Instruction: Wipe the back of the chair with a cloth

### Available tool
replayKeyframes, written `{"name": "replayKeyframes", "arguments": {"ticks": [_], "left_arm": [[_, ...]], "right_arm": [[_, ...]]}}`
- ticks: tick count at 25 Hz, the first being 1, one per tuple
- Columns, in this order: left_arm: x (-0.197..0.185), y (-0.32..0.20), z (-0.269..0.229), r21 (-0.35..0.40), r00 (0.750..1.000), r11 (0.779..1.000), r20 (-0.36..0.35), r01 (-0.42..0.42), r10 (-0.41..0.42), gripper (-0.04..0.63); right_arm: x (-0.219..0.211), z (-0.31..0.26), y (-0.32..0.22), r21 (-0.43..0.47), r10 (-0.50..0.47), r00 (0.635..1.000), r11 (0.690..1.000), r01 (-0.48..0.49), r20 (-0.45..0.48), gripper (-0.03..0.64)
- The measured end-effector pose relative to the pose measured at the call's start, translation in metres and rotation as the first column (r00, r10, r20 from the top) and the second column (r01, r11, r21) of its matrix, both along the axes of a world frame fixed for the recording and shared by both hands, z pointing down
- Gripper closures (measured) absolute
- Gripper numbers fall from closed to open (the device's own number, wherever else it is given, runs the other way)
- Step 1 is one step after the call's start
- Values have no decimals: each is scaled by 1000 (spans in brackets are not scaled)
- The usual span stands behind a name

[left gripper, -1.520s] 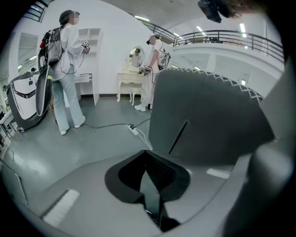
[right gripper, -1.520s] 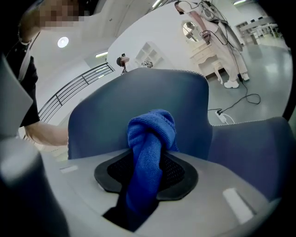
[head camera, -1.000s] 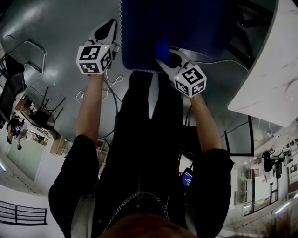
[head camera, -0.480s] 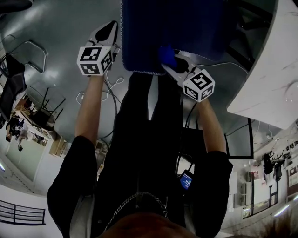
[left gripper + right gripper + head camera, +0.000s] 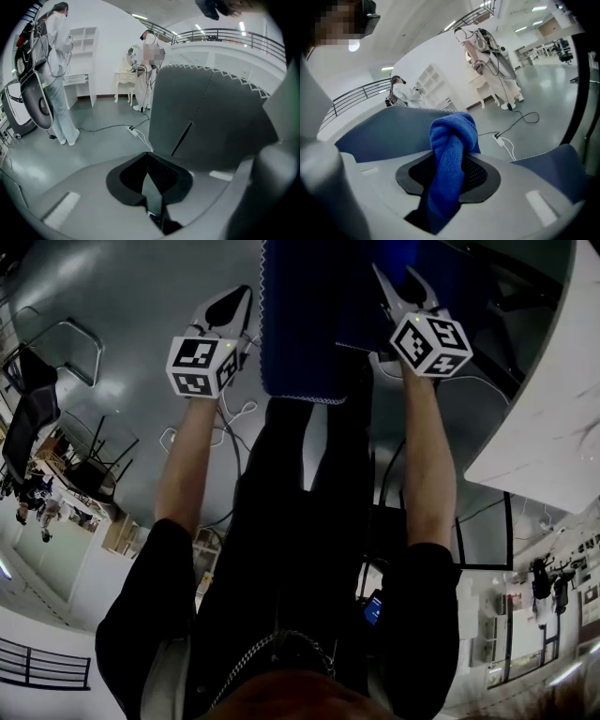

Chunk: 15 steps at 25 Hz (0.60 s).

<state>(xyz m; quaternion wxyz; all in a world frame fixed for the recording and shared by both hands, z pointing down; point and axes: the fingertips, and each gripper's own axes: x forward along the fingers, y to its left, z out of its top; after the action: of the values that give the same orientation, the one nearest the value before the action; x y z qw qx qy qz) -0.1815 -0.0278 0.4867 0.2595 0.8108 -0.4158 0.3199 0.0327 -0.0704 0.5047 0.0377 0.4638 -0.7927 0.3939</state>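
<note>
There were two tools, one chair and one cloth. The left tool (image 5: 234, 304) was held up just to the left of the chair back (image 5: 305, 324). In the left gripper view its jaws were pressed together with nothing between them. The chair back stood up tall ahead and to the right of that tool, with a white zigzag stitch along its edge. It was dark blue and wide, and its long side ran up and away from both tools.

The right tool (image 5: 403, 282) was in front of the chair back, more to the right. It was pinching the blue cloth (image 5: 450, 154). The cloth was long and thin in the jaws. It ran the same way as the jaws, straight out from the tool, and it ended in a thick folded lump past the tips. That lump sat by the top edge of the chair back. I could not tell if it touched the chair.

Nothing stood between the tools and the chair. Past the left tool, two people in white (image 5: 58, 75) stood on the grey floor (image 5: 93, 140). One white plug strip (image 5: 133, 130) with cords lay on the floor near the chair. To the right of the right tool there was one white tabletop (image 5: 544, 418).
</note>
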Motion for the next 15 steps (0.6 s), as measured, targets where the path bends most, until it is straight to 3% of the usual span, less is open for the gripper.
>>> {"name": "replayKeyframes", "arguments": {"ticks": [6, 15], "left_arm": [[-6, 2, 3, -15, 1000, 1000, -4, -5, 5, 585], [-10, 6, 11, -42, 1000, 999, -3, -31, 31, 586]], "right_arm": [[4, 5, -63, 29, 64, 997, 998, -63, -44, 472], [19, 20, -106, 15, 121, 990, 993, -120, -78, 472]]}}
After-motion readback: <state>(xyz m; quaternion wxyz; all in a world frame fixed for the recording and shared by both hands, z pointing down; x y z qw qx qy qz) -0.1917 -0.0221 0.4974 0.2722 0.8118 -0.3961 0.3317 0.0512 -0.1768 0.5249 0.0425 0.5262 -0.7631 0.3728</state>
